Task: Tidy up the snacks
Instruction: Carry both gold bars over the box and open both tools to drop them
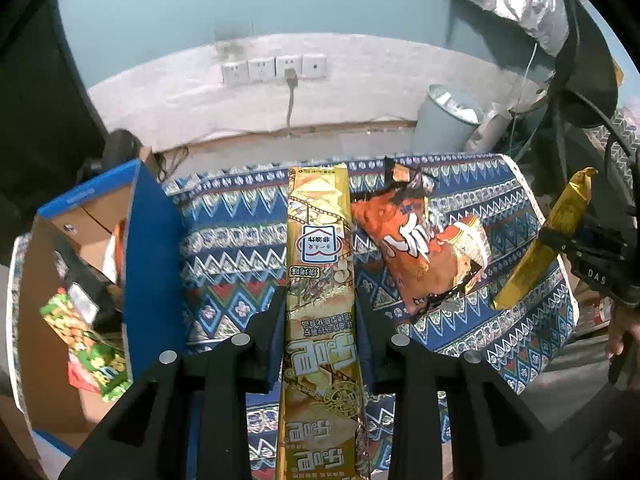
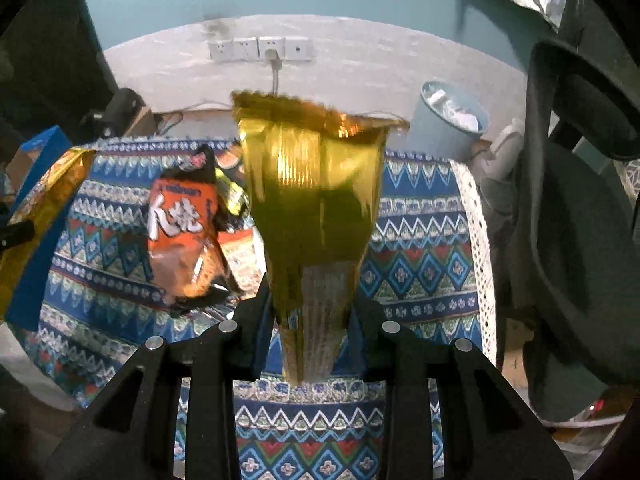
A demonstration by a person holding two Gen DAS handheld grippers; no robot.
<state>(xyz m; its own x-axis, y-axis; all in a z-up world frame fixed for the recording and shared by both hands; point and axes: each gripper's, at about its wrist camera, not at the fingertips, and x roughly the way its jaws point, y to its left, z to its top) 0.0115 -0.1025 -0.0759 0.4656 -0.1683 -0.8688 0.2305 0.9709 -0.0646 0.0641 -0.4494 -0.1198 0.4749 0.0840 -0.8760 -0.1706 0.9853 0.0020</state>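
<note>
Clenched tight, the left gripper has its jaws pinching a long gold snack packet above the patterned surface; an orange bag lies beside, a blue box stands left.

Right view: the right gripper likewise has its jaws clamped on a shiny gold bag, lifted off the cloth.

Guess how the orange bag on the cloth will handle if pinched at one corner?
The orange bag looks crumpled and puffy, so probably floppy: it would likely sag below the pinch. Its film looks glossy, so it may slip unless gripped on the crimped seam. It seems light for its size, likely crushable contents, so squeeze gently.
</note>
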